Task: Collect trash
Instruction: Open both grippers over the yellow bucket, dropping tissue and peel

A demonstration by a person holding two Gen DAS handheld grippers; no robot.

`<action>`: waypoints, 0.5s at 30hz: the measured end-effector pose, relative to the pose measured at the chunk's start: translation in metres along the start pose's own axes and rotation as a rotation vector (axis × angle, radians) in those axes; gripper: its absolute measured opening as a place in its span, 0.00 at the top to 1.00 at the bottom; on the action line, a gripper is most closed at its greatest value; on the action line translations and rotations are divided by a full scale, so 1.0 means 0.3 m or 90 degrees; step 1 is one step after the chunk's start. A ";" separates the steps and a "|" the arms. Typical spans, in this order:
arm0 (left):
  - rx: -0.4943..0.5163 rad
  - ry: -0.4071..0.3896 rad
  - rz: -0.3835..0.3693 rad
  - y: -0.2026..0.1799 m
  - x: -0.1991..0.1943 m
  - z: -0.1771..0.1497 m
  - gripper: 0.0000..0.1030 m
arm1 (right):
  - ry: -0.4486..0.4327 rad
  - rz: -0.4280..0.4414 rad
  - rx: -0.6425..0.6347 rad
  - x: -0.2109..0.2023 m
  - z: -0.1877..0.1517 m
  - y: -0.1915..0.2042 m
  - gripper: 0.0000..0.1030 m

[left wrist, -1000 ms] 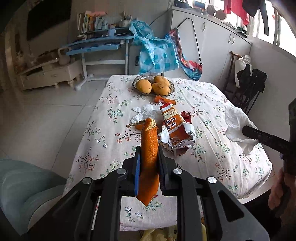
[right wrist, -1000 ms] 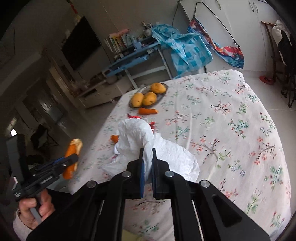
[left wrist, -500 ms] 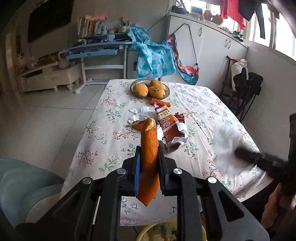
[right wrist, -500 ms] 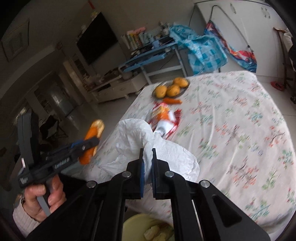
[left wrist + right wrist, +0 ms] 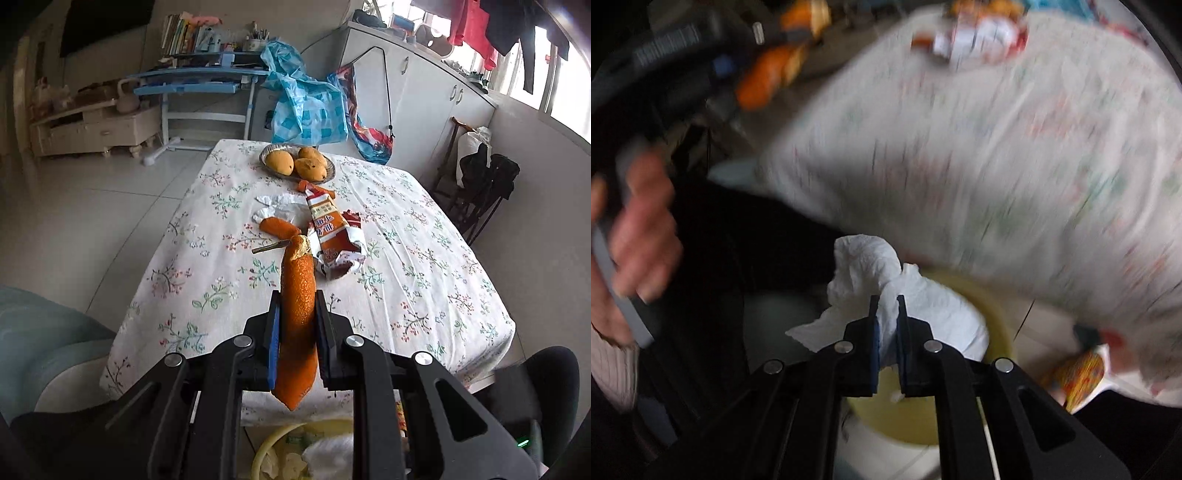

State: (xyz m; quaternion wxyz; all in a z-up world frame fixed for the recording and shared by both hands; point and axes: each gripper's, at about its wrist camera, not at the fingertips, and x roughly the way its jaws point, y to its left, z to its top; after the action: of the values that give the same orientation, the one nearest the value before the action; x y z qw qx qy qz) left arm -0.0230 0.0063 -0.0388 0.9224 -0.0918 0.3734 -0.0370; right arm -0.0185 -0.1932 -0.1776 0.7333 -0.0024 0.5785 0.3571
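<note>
My left gripper (image 5: 295, 301) is shut on a long orange peel (image 5: 297, 295) and holds it off the table's near edge, above a yellow bin (image 5: 275, 448) that has white paper in it. My right gripper (image 5: 886, 298) is shut on a crumpled white tissue (image 5: 871, 266) and holds it over the yellow bin (image 5: 979, 295) below the table edge; this view is blurred. On the floral tablecloth (image 5: 406, 258) lie an orange-and-white snack wrapper (image 5: 332, 232), another peel piece (image 5: 279, 227), white tissue scraps (image 5: 280, 201) and a stick (image 5: 269, 247).
A dish of mangoes (image 5: 297, 164) stands at the far end of the table. A pale blue seat (image 5: 40, 332) is at the left. A dark chair with clothes (image 5: 484, 184) stands to the right. The person's left hand (image 5: 639, 229) shows in the right wrist view.
My right gripper has swung the tissue off the table and down over the yellow bin. My left gripper has drawn back a little with the peel, still shut on it.
</note>
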 end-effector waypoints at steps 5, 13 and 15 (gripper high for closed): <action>0.006 0.021 -0.004 -0.010 0.002 -0.036 0.84 | 0.039 -0.043 0.013 0.040 -0.026 -0.016 0.44; 0.043 0.098 -0.012 -0.070 0.044 -0.127 0.84 | -0.120 -0.072 0.067 -0.123 0.030 -0.068 0.40; 0.052 0.133 -0.015 -0.088 0.060 -0.166 0.84 | -0.184 -0.087 0.088 -0.187 0.042 -0.088 0.35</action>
State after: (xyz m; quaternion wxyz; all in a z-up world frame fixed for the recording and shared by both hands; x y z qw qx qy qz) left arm -0.0446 -0.0291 -0.0810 0.8809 -0.0540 0.4647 -0.0721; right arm 0.0017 -0.2369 -0.1368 0.8298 0.0600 0.4888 0.2625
